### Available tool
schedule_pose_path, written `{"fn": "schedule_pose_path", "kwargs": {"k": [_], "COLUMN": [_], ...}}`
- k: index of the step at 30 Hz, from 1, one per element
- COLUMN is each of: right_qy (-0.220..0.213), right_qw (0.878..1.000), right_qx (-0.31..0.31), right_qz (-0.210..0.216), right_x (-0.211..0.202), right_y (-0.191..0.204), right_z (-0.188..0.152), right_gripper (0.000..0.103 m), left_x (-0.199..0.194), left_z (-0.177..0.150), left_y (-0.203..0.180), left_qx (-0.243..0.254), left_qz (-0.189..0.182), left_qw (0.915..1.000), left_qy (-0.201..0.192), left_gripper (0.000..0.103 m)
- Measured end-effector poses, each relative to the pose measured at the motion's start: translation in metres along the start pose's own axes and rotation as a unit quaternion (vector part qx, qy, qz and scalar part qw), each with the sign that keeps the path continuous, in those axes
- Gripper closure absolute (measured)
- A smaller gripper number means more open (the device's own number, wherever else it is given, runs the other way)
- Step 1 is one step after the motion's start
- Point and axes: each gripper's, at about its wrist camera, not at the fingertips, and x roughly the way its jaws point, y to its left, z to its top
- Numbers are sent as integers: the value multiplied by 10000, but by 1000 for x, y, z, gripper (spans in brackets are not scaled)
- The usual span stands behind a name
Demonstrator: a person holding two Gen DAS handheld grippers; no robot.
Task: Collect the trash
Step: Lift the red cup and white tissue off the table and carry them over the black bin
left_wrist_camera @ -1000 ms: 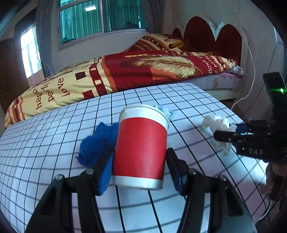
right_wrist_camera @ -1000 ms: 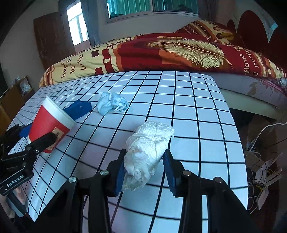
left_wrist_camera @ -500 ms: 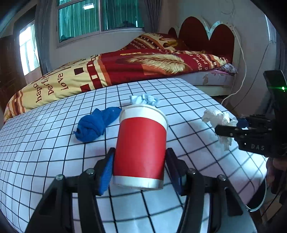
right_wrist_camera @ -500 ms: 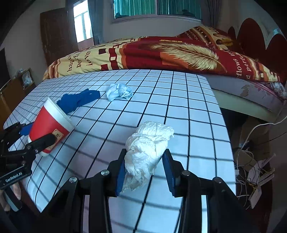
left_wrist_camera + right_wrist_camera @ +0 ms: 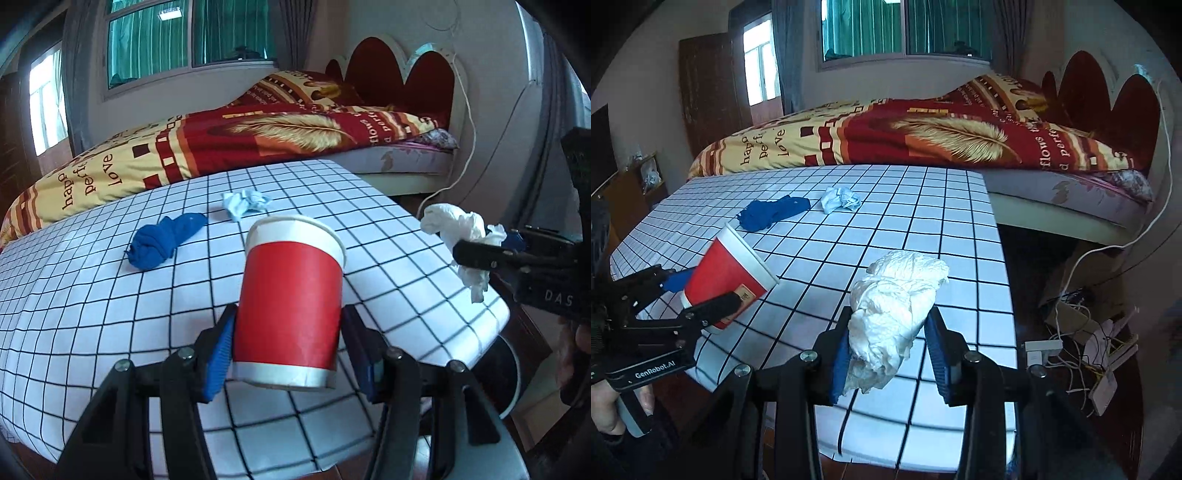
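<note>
Both loads have lifted off the worktop (image 5: 110,295): left tool (image 5: 288,343) grips the cup (image 5: 291,302), right tool (image 5: 886,350) the tissue (image 5: 890,314). Sock (image 5: 166,240) and wad (image 5: 243,201) remain beyond the cup.

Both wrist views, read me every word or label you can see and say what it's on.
"GenRobot.AI": black left tool body.
"DAS": black right tool body, rest cut off.
"happ", "perfe", "love", "flows", "perfe": red and yellow quilt.
Dark label on red paper cup: too small to read.

Both tongs, carrying red cup (image 5: 291,306) and white tissue (image 5: 892,314), have drawn back from the table (image 5: 92,295).
</note>
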Motion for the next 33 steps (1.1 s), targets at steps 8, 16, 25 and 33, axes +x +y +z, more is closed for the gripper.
{"fn": "schedule_pose_path", "kwargs": {"k": [8,16,25,33], "right_qy": [-219,-297,-250,-184], "right_qw": [9996,9989,9968,9928], "right_qx": [-48,4,417,748], "right_qz": [-162,-360,-629,-916], "right_x": [-47,-82,-103,-122], "right_y": [-7,-27,-69,-105], "right_z": [-17,-39,-73,-102], "right_gripper": [63,63,63,63], "left_x": [-20,-25,-21,-15], "left_z": [-4,-5,-8,-11], "left_y": [-33,-66,-117,-163], "left_qx": [311,495,757,1005], "left_qz": [-208,-437,-758,-1089], "left_qw": [9993,9978,9942,9889], "left_qy": [-59,-73,37,127], "left_gripper": [46,46,46,46]}}
